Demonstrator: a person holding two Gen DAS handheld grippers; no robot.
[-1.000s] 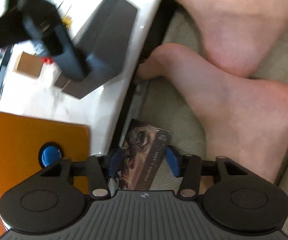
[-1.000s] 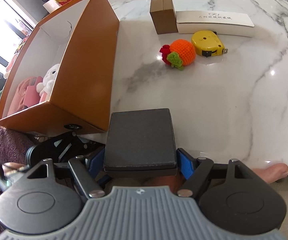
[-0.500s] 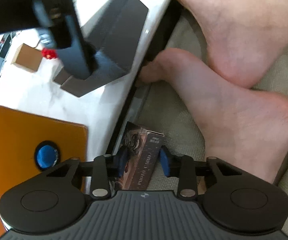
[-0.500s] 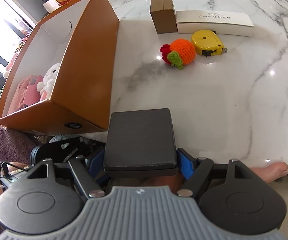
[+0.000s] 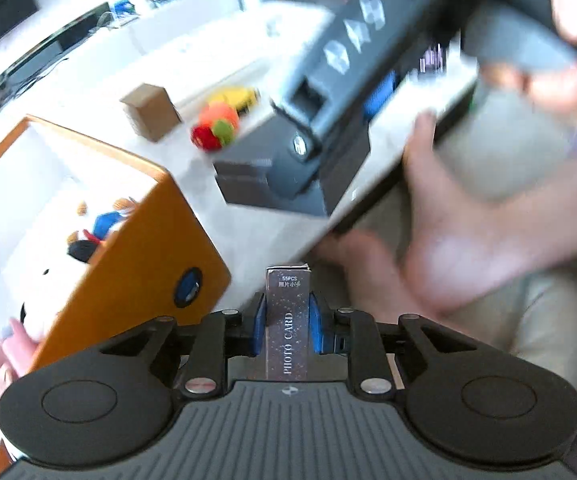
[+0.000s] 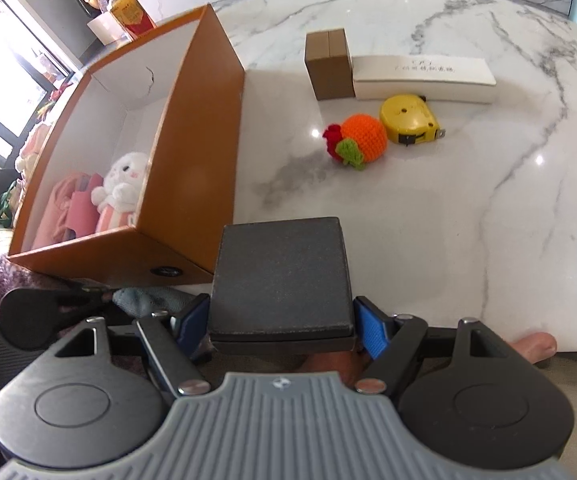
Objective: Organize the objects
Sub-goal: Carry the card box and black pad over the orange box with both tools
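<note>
My left gripper (image 5: 287, 322) holds a slim dark photo card box (image 5: 287, 292) upright between its blue pads; the jaws are closing and the pads press its sides. It hangs by the near corner of the open orange box (image 5: 160, 240), at the table's edge. My right gripper (image 6: 282, 326) is shut on a flat dark grey box (image 6: 280, 268), just above the front edge of the marble table (image 6: 408, 220), right of the orange box (image 6: 196, 152). In the left wrist view the dark grey box (image 5: 272, 184) shows blurred, with the right tool over it.
A plush rabbit (image 6: 122, 176) and pink items lie inside the orange box. Further back are a crochet orange (image 6: 362, 140), a yellow tape measure (image 6: 408, 120), a brown carton (image 6: 328, 64) and a long white box (image 6: 420, 76). A person's bare foot (image 5: 468, 232) rests below the table edge.
The left gripper closed on the photo card box, lifted it from beside the feet and rolled, so it now looks over the orange box. The right gripper rose slightly, still gripping.
</note>
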